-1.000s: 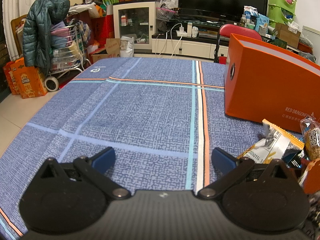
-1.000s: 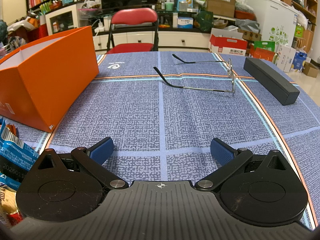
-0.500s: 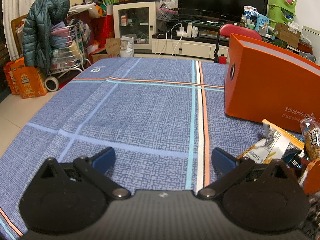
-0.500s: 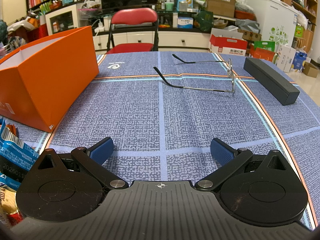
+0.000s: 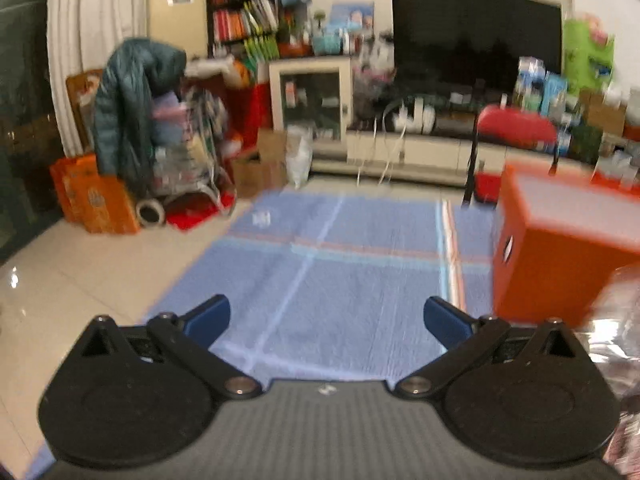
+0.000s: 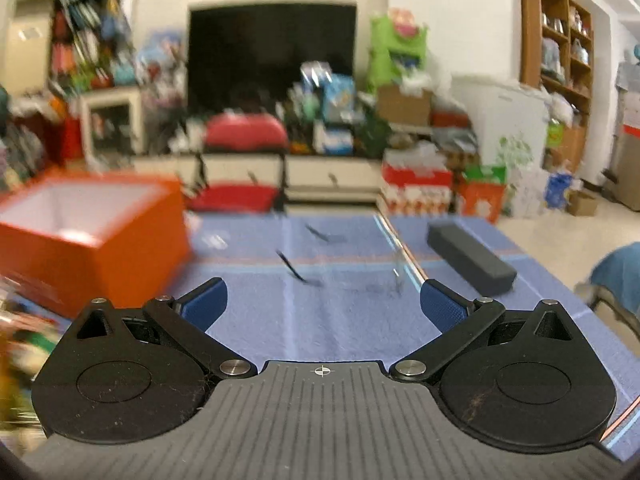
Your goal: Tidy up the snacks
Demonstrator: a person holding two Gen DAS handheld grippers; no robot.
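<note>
Holding my left gripper [image 5: 326,320] and right gripper [image 6: 323,305] spread wide and empty, I saw bare tablecloth [image 5: 352,292] ahead, the orange box [image 6: 92,236] between them, blurred snacks [image 6: 20,336] beside it; lettering unreadable.

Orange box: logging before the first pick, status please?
Left gripper open, empty. Right gripper open, empty. Orange box open-topped, snacks blurred beside it, untouched. Eyeglasses ahead of right gripper.
</note>
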